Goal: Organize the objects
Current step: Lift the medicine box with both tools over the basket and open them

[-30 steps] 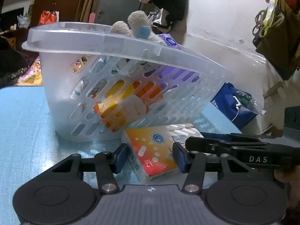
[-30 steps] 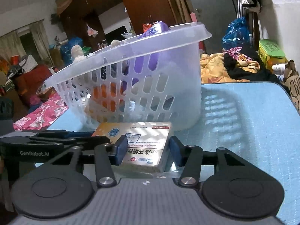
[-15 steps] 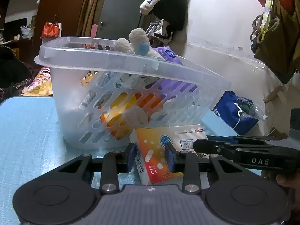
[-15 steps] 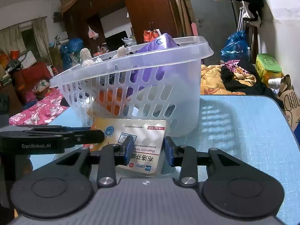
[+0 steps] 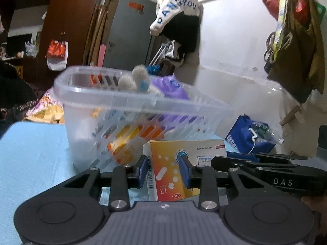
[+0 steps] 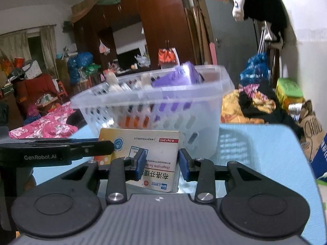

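Note:
An orange and white medicine box [image 5: 184, 161] is held up off the blue table, in front of a clear plastic basket [image 5: 130, 106]. My left gripper [image 5: 163, 170] is shut on one end of the box. My right gripper [image 6: 161, 164] is shut on the other end of the same box [image 6: 151, 153]. Each gripper's arm shows in the other's view. The basket [image 6: 155, 106] holds a purple pack [image 5: 169, 87], a fluffy white toy [image 5: 132, 79] and orange items.
The blue table [image 5: 34, 153] stretches left of the basket and to its right in the right wrist view [image 6: 255, 149]. A blue bag with a water bottle [image 5: 251, 136] lies past the table's edge. Clothes and clutter fill the room behind.
Both grippers closed on the medicine box and lifted it off the table. The box now stands higher against the basket's side.

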A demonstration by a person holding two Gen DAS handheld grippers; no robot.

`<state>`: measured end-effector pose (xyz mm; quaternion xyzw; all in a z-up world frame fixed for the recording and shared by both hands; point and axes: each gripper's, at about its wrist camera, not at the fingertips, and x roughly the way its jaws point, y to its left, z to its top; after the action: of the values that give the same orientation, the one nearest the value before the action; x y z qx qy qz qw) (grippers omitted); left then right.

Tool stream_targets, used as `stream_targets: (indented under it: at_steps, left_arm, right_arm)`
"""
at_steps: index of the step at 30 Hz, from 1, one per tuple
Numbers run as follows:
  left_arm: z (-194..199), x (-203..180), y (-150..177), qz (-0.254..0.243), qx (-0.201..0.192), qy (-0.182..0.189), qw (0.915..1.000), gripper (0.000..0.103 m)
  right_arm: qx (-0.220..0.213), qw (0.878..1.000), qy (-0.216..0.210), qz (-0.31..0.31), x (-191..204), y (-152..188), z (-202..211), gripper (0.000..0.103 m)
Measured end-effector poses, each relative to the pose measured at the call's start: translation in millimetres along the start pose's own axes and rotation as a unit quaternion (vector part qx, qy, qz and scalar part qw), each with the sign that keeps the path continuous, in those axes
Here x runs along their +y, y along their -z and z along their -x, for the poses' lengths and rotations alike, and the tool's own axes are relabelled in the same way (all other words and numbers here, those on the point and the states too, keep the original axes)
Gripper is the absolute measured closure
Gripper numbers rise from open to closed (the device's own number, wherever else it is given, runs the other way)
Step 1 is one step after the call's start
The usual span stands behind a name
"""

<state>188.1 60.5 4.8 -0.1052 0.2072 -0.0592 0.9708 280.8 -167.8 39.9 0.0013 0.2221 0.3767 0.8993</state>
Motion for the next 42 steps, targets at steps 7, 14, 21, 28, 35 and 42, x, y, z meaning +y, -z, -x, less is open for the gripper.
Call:
stream_targets:
  at_steps: [7,14,21,28,35,42]
  left_arm:
    - [33,-15,-34,-0.019,-0.045,-0.005,0.9988,0.065]
    - [32,-21,-101,-0.035,-0.066,-0.016,0.9971,0.065]
    - [6,-17,-139,-0.038,-0.066,-0.034,0.9965,0.063]
    - [-24,-10,-144,-0.032,-0.041,-0.041,0.9978,0.062]
    - [-53,-20,-147,-0.041,-0.013,-0.049,0.9979,0.048]
    - [-46,-8,-133,-0.039,-0.034,-0.081,0.9954,0.020]
  right_arm:
    - [-0.042,0.999,0.003,0.030,27,-31,28,0.064]
    - [-0.060,0.997,0.016,0.046,33,-89,19,0.064]
    - [-0.053,0.997,0.035,0.051,29,-117,-9,0.064]
    - [-0.032,0.997,0.051,0.042,20,-111,-28,0.064]
    - [-0.014,0.997,0.068,0.034,7,-118,-34,0.062]
    - [-0.021,0.995,0.091,0.027,-2,-111,-33,0.017]
